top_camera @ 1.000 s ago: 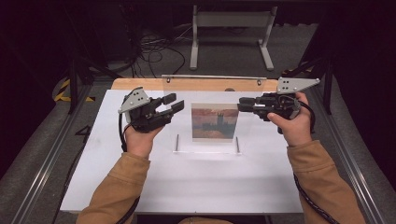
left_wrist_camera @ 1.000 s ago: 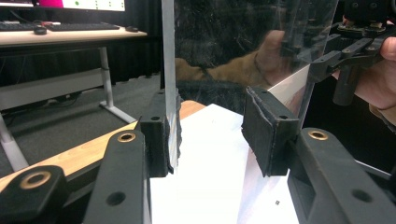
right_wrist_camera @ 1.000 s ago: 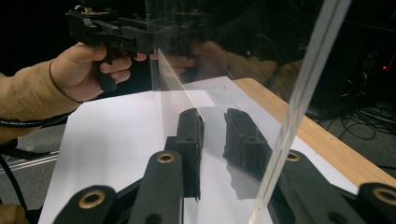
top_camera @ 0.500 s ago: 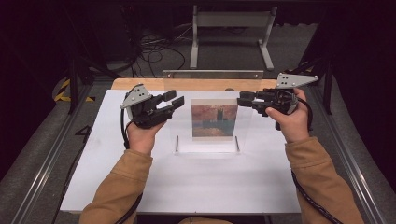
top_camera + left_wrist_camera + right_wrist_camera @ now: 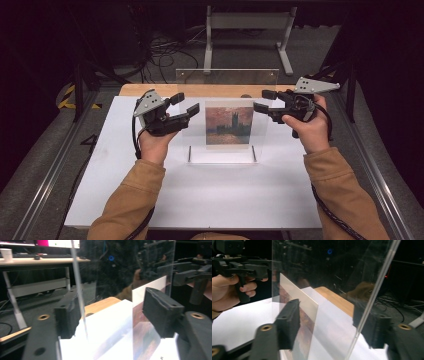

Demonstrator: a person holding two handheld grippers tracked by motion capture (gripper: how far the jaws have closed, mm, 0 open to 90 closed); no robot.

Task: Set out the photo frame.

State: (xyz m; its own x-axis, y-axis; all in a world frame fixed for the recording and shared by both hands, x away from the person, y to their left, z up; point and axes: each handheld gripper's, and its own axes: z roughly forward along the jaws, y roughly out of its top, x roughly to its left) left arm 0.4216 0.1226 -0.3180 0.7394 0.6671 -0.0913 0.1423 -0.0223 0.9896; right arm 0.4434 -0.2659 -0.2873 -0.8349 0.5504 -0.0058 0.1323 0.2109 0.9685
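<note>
Two grippers reach for a clear picture stand on the bench.

The clear stand (image 5: pixel 227 107) stands upright near the middle of the white bench (image 5: pixel 200 195), toward its far edge, with a sunset picture (image 5: pixel 229 125) inside. The left gripper (image 5: pixel 186 106) is wide open around the stand's left edge. The right gripper (image 5: pixel 263 100) is wide open around its right edge. Neither one squeezes it.

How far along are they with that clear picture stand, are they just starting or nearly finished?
Early to midway, it seems. Already done: the clear acrylic frame stands upright on the white table with the painting print inside. In hand: the left gripper and right gripper sit open at its two side edges, jaws straddling the panel. Left: closing on it and whatever follows, which I cannot tell.
</note>
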